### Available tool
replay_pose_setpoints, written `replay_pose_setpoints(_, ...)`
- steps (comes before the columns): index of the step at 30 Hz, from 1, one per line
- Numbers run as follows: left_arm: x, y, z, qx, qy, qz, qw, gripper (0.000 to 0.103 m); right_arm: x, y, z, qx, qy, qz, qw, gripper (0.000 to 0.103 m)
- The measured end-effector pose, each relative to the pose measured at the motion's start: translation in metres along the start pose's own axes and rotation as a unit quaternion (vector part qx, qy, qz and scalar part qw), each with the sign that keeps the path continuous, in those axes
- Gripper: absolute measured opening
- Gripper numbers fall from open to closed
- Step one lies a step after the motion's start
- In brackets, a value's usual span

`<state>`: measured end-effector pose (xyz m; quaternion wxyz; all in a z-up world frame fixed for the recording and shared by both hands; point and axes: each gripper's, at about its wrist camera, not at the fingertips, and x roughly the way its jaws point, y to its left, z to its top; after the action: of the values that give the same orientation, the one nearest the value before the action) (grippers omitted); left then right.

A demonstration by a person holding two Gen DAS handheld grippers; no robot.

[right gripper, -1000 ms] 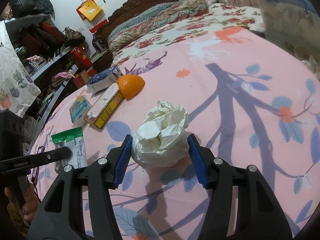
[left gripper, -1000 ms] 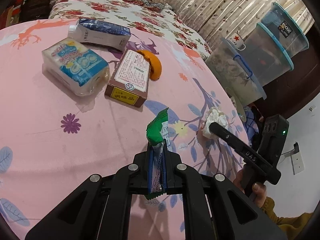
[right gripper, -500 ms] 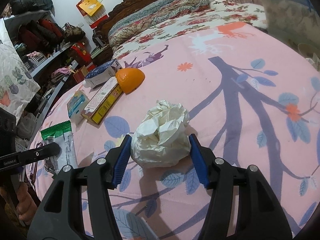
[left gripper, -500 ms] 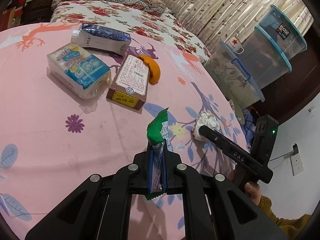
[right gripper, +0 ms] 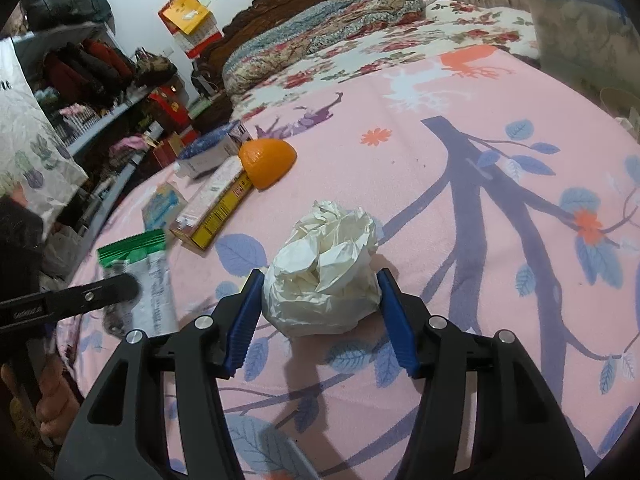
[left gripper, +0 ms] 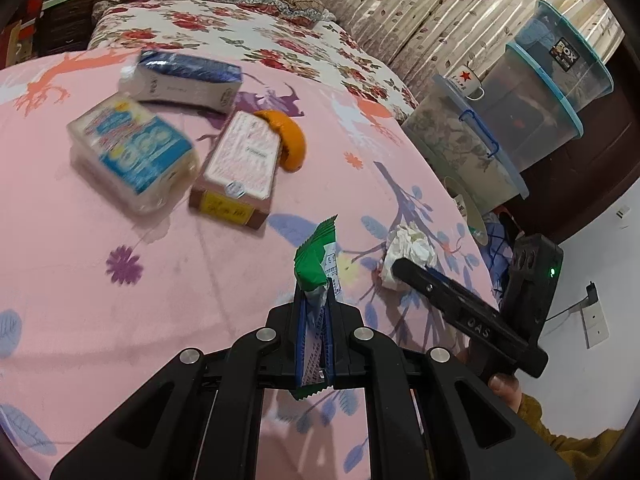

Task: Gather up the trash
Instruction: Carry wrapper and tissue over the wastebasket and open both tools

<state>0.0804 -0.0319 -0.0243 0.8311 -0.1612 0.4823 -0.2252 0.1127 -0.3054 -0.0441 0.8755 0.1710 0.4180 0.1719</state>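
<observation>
My left gripper [left gripper: 314, 336] is shut on a green and white snack wrapper [left gripper: 318, 264] and holds it upright above the pink tablecloth [left gripper: 80, 320]. The wrapper also shows in the right wrist view [right gripper: 138, 264]. My right gripper [right gripper: 320, 312] has its blue pads on both sides of a crumpled white tissue ball [right gripper: 326, 272], which rests on the cloth. The jaws touch the ball's sides. The tissue ball shows in the left wrist view [left gripper: 410, 248] with the right gripper's finger in front of it.
On the table lie a half orange [right gripper: 266, 160], a flat box with a yellow end [left gripper: 240, 168], a blue and white tissue pack [left gripper: 132, 156] and a blue carton [left gripper: 188, 80]. Stacked clear storage bins [left gripper: 540, 96] stand beyond the table's right edge. A bed lies behind.
The left gripper has lifted and pulled back a little with the wrapper. The right gripper has stayed around the tissue ball with its pads slightly closer.
</observation>
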Motion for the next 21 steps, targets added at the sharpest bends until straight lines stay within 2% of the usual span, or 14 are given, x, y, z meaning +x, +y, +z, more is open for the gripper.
replay_pose_setpoints(5,0.023,-0.038,0.028,0.041,0.016,-0.004,0.9990,0.007,-0.026,-0.036,0.013,0.024,-0.027,-0.008,0.999,0.059)
replay_pose_setpoints(10,0.069,-0.096,0.064,0.090,0.042,-0.029,0.9947,0.007,-0.074,-0.105,0.034,0.052,-0.077,-0.061,0.994,0.059)
replay_pose_setpoints(16,0.148,-0.196,0.113,0.155,0.075,-0.071,0.9825,0.007,-0.131,-0.200,0.068,0.081,-0.141,-0.150,0.975,0.059)
replay_pose_setpoints(19,0.200,-0.257,0.138,0.185,0.095,-0.092,0.9738,0.007,-0.144,-0.244,0.084,0.101,-0.152,-0.172,0.968,0.059)
replay_pose_setpoints(21,0.230,-0.290,0.147,0.201,0.106,-0.093,0.9693,0.007,-0.154,-0.281,0.097,0.133,-0.165,-0.178,0.961,0.059)
